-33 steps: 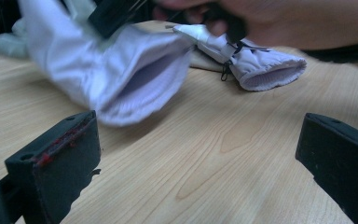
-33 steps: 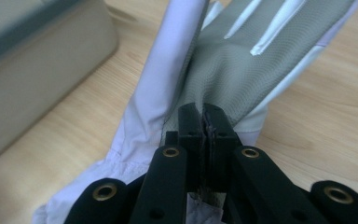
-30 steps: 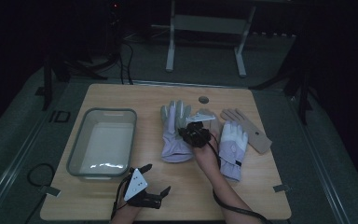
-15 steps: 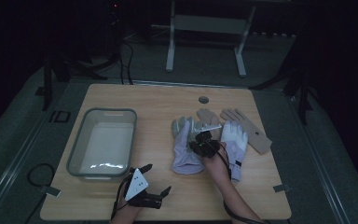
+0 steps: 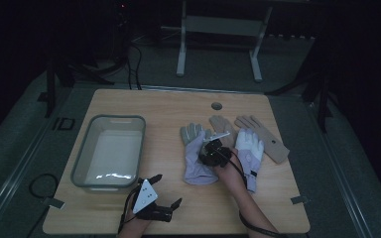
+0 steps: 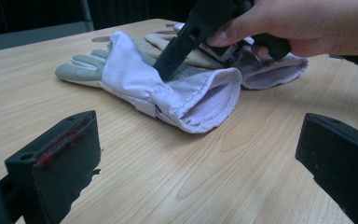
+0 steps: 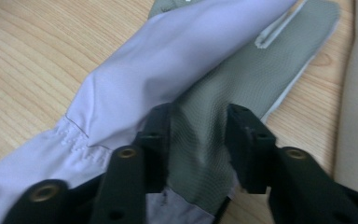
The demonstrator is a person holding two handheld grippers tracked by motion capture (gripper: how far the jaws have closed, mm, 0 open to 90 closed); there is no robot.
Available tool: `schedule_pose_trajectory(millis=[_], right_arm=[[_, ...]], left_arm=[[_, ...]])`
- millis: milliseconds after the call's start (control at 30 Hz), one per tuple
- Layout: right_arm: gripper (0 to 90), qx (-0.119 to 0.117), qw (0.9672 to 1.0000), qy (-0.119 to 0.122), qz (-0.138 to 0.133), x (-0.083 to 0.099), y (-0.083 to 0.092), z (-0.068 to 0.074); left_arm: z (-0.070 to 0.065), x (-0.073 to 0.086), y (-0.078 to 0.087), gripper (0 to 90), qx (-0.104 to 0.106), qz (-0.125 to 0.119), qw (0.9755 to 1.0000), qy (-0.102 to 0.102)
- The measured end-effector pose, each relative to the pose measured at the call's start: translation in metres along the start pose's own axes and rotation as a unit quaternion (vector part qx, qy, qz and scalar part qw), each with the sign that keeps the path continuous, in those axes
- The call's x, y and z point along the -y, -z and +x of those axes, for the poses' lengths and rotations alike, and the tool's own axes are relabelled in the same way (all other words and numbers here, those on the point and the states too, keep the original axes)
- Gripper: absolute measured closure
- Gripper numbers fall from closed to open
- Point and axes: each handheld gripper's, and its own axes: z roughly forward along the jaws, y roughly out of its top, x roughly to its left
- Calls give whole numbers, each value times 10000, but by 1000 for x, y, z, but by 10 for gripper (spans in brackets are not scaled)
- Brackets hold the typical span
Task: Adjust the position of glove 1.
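**Right gripper set on lavender glove at table centre**

The lavender glove is laid flat on the table, just beside a white glove and two tan gloves. The right gripper has just been opening; a grey fold is seen between its jaws, apparently unpressed. The left gripper is held wide and empty. A clear bin is placed well apart.
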Motion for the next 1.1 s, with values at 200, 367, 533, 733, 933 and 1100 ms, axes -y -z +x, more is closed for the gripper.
schedule_pose_trajectory(millis=[200,367,533,733,933,1100], right_arm=[[486,-158,9998,-24,-155,-1,18,-4],[482,-85,9993,60,-349,-4,40,-14],[492,-15,9990,-11,-441,1,60,-30],[488,234,9988,-59,-428,14,78,-51],[492,443,9975,-223,-499,28,97,-75],[492,563,9962,-414,-528,44,105,-95]], left_arm=[[0,0,0,1,-4,4,10000,-4],[0,0,0,1,-16,-1,10000,-13],[0,0,0,1,-15,7,10000,-3],[0,0,0,1,-19,11,10000,1],[0,0,0,1,-24,12,10000,-11],[0,0,0,1,-23,12,10000,-2]])
